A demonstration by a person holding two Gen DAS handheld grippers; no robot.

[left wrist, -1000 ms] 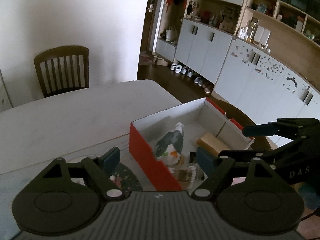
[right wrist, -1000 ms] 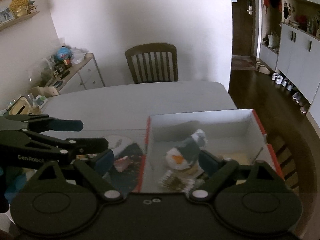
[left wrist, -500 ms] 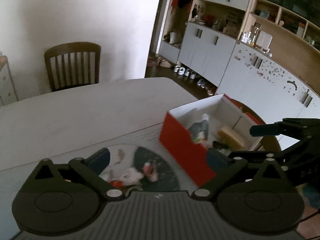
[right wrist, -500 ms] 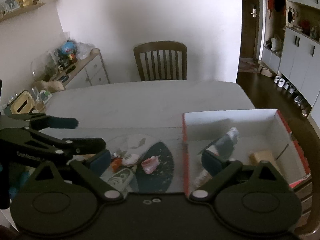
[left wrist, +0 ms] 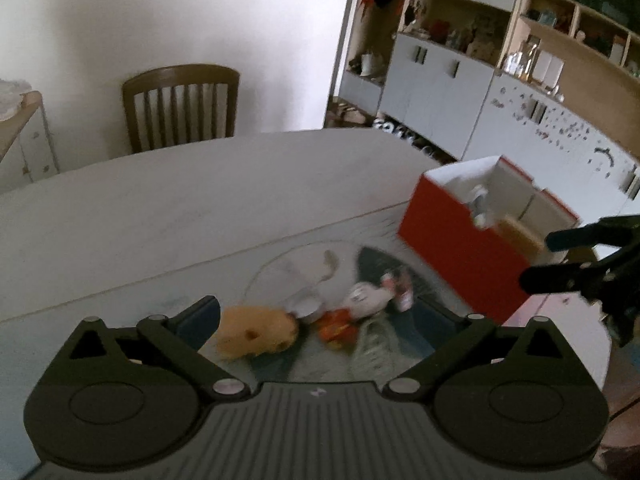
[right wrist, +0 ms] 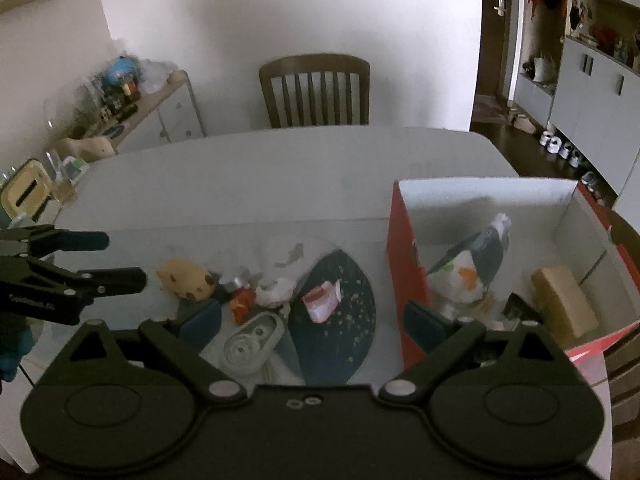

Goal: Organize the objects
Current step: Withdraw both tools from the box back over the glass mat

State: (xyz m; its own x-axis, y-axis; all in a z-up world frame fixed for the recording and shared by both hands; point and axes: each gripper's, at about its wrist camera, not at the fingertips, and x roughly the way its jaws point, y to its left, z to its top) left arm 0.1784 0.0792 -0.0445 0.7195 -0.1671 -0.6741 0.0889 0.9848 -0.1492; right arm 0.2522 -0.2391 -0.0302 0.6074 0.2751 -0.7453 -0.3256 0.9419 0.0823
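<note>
Two hand-held grippers hang spread wide, grasping nothing. The left hand-held gripper (left wrist: 326,320) sits nearest the yellow toy (left wrist: 256,332), just ahead toward its left finger, long axis crosswise; the right hand-held gripper (right wrist: 312,322) straddles the box (right wrist: 400,280) wall on the worktop (right wrist: 260,176).

left gripper (left wrist: 324,322): jaws standing wide apart, nothing sitting between the pads, pointing forward and down.
left fingers (left wrist: 198,320): dark pads splaying out to both sides of the view, touching nothing.
right gripper (right wrist: 316,326): jaws also gaping wide, gripping nothing, tilting down.
right fingers (right wrist: 200,322): blue-padded tips spreading far apart, hanging free.
cross views: each gripper showing at the edge of the other's camera, prongs apart; left one (right wrist: 108,260), right one (left wrist: 560,256).
</note>
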